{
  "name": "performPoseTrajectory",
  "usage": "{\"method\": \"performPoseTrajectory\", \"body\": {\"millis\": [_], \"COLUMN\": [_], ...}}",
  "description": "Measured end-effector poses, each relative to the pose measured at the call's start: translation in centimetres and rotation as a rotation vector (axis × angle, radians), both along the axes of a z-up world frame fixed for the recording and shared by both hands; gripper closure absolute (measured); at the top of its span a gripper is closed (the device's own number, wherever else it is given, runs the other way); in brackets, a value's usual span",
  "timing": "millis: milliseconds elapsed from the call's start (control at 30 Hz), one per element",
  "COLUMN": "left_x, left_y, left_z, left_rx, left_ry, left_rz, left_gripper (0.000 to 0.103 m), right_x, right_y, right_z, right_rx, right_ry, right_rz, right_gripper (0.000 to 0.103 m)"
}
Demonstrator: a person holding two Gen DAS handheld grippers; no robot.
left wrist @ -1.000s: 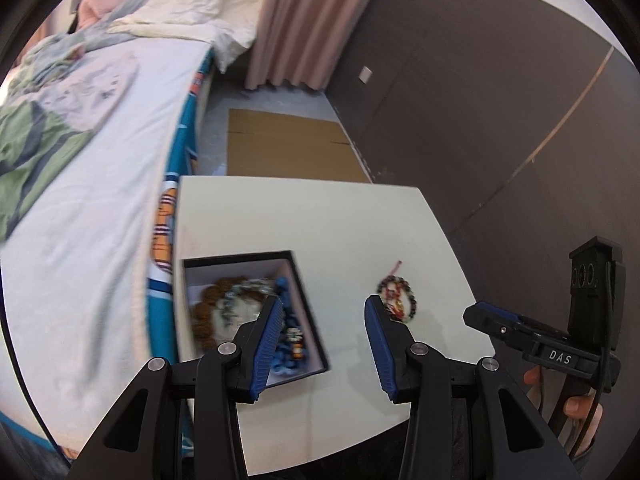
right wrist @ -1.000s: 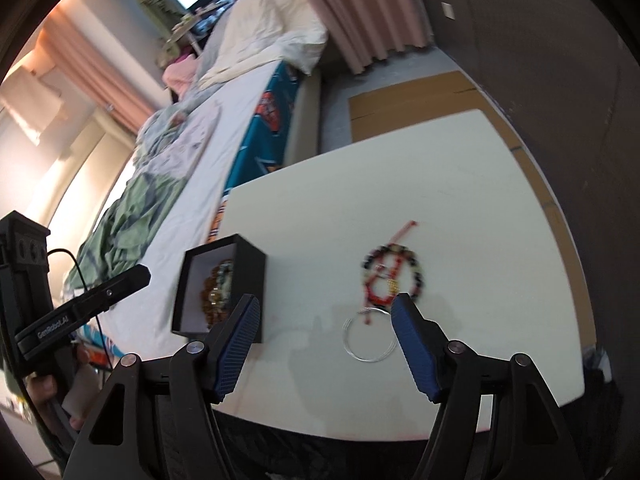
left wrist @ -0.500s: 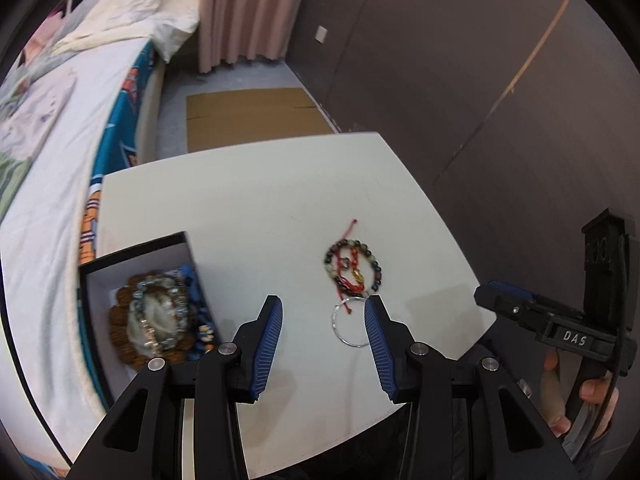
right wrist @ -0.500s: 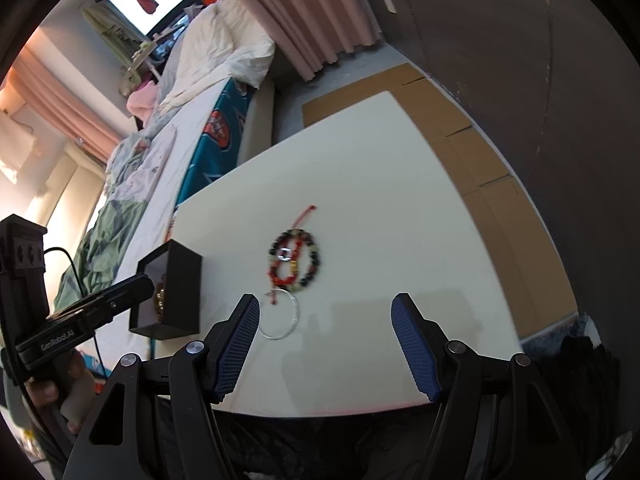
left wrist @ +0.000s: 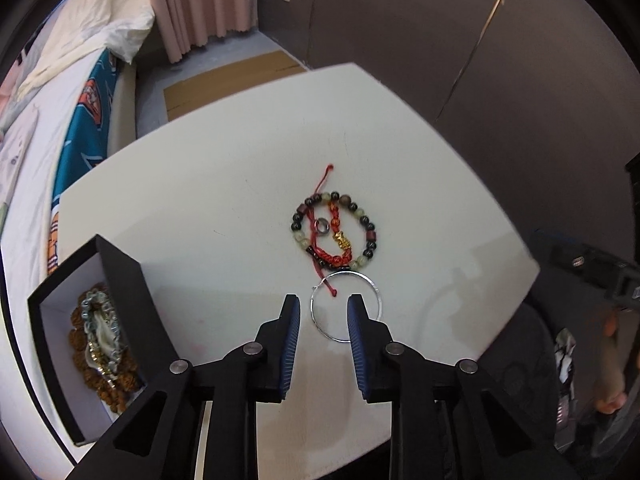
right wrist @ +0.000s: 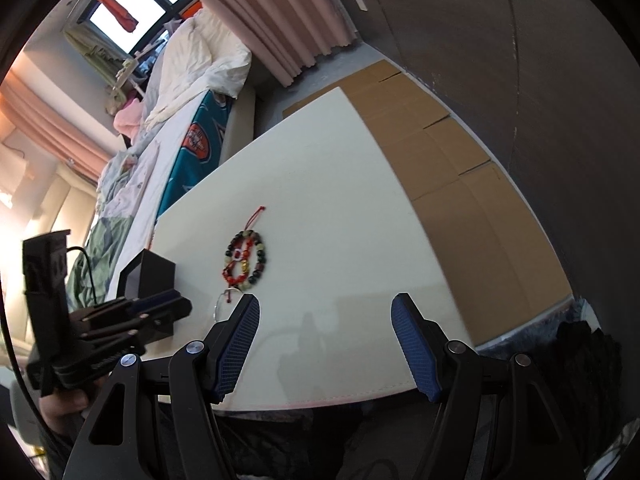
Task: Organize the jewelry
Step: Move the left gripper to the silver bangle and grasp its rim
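On the white table [left wrist: 224, 184] lies a dark-and-pale beaded bracelet [left wrist: 370, 236]. A red cord bracelet with a gold charm [left wrist: 340, 240] and a small metal ring [left wrist: 322, 227] lie inside it. A thin silver bangle [left wrist: 378, 300] lies just nearer. My left gripper [left wrist: 323, 308] points down over the bangle's left rim. Its jaws are closing, with the rim between them and the pads not pressing on it. My right gripper [right wrist: 326, 302] stands open over bare table, right of the beaded bracelet [right wrist: 262, 258], with nothing between its fingers.
An open black box [left wrist: 120, 280] with several bead bracelets [left wrist: 98, 332] inside stands at the table's left edge. A bed [left wrist: 36, 168] runs along the left, a dark wall [left wrist: 520, 100] along the right. Flat cardboard [right wrist: 460, 184] covers the floor.
The left gripper swung right from the box and came down over the silver bangle, and its jaws narrowed. The right gripper shifted right, so the jewelry now lies left of its fingers.
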State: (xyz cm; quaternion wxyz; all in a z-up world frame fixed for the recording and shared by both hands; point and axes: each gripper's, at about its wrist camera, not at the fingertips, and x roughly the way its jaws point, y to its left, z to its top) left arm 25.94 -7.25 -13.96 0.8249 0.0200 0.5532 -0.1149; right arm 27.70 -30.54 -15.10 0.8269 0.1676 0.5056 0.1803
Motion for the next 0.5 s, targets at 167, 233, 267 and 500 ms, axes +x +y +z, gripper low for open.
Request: {"method": "performPoseTrajectory", "body": {"millis": [167,233,267,500], "left_x": [1.1,1.3,1.5,2.5], "left_y": [-0.6,-0.8,-0.9,-1.7], "left_z": [-2.5,-3.2,-3.6,-3.5], "left_rx": [0.077,0.097,0.108,0.134], "left_ry": [0.052,0.064,0.069,0.041], "left_rz": [-0.004,-0.005,-0.008,-0.030], "left_gripper": [0.082,0.082,0.082,0.082], "right_x": [0.2,0.3,0.3,1.0], "right_y": [-0.9,-1.2,-1.3,-1.4], "right_z": [-0.7,-1.0,-1.1,-1.5], "right_rx": [0.014,0.017,0.017,0.015], "right_ry": [0.015,0.021,0.023,0.038], "right_rz": [-0.018,-0.024,-0.026,-0.030], "right_gripper": [0.034,0.034,0.034,0.034]}}
